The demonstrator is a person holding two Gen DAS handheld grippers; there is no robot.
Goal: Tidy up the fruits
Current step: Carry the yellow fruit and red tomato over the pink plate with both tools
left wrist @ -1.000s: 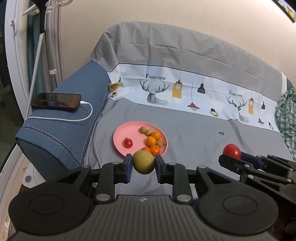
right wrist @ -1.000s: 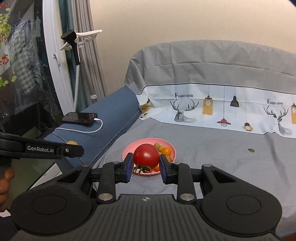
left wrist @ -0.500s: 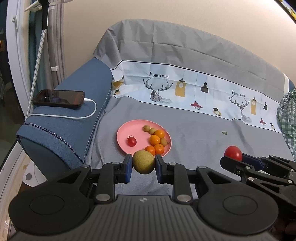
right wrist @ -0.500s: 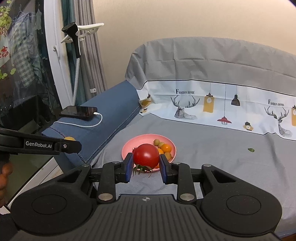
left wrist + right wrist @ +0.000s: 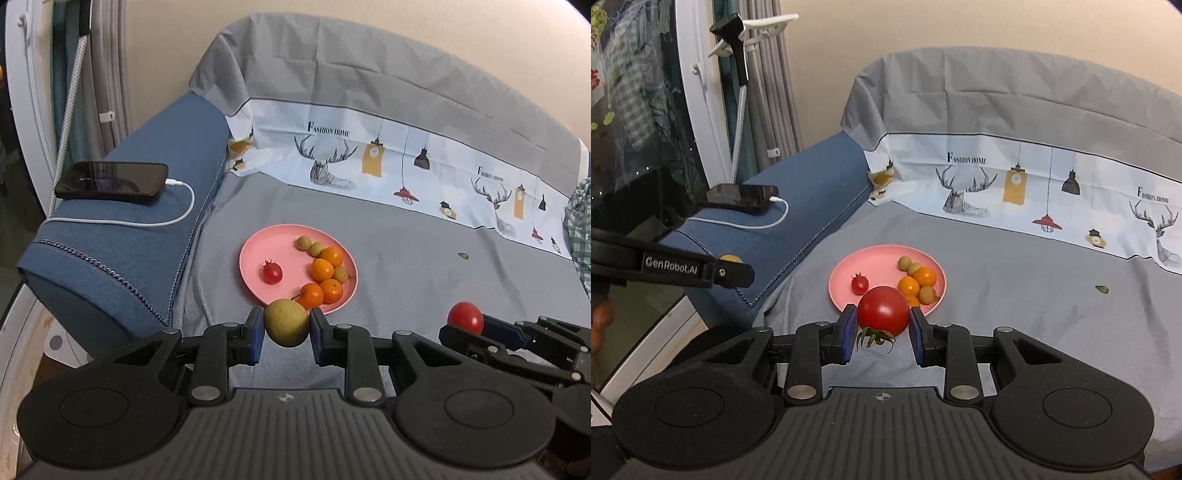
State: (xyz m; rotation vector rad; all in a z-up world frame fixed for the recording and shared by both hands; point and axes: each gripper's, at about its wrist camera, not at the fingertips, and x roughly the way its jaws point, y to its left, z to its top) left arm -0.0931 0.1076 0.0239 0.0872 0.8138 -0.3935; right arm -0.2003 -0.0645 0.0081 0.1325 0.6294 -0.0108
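smooth matt pink plastic plate (image 5: 255,258); glossy red tomato (image 5: 882,309); rough-skinned yellow-brown pear (image 5: 287,322); soft grey cloth sofa cover (image 5: 424,266); glossy black glass-faced phone (image 5: 112,181); coarse blue woven-fabric armrest (image 5: 122,243).

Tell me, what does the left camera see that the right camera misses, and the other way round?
Only the left camera shows the checked cloth at the far edge. Only the right camera shows the white holder up on its pole, and the tomato's green stalk. Both show the pink plate with small fruit, the phone charging on the blue armrest, and the big tomato.
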